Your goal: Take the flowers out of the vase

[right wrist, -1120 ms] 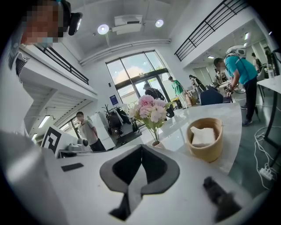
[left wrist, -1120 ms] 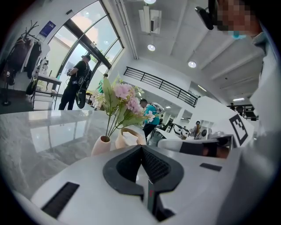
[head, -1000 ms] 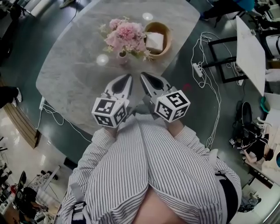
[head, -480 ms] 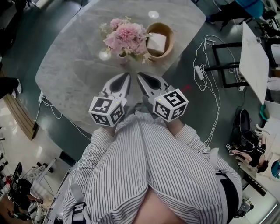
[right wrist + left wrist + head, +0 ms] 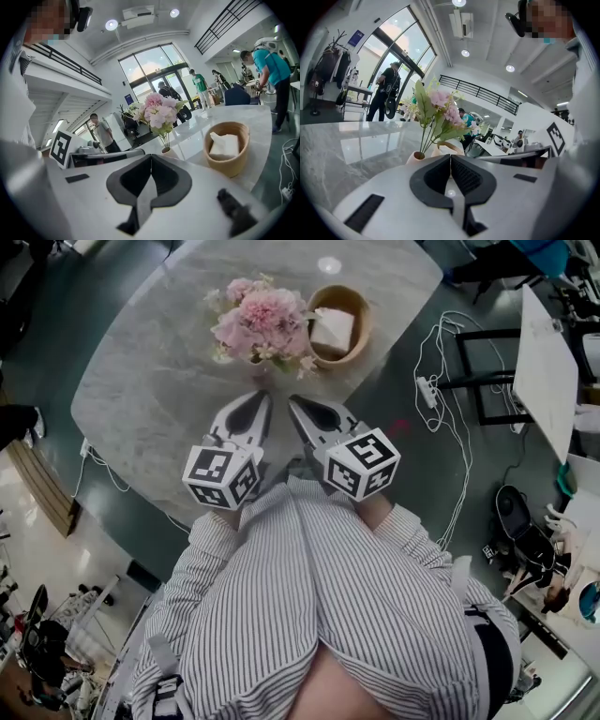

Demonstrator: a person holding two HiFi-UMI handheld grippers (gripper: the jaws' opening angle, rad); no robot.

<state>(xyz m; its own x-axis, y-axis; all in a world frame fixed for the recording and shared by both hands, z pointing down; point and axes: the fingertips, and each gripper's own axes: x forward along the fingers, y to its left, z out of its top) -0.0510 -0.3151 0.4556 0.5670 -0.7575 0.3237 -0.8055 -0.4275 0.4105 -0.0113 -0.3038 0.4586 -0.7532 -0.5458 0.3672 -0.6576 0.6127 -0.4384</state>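
Observation:
A bunch of pink flowers (image 5: 258, 317) with green leaves stands in a small pale vase (image 5: 254, 361) on the grey marble table (image 5: 150, 381). My left gripper (image 5: 262, 397) and right gripper (image 5: 294, 401) sit side by side just short of the vase, both shut and holding nothing. In the left gripper view the flowers (image 5: 439, 104) and vase (image 5: 416, 156) rise just beyond my shut left gripper (image 5: 450, 156). In the right gripper view the flowers (image 5: 158, 111) and vase (image 5: 166, 150) stand a little past my shut right gripper (image 5: 151, 156).
A round wooden bowl (image 5: 360, 317) holding white napkins stands right of the vase, seen as the bowl (image 5: 229, 159) in the right gripper view. On the floor to the right lie a power strip with cables (image 5: 426, 390). A white table (image 5: 539, 357) stands farther right. People walk in the background.
The view has drifted a little. Both grippers stay shut in front of the vase, and the flowers have not moved.

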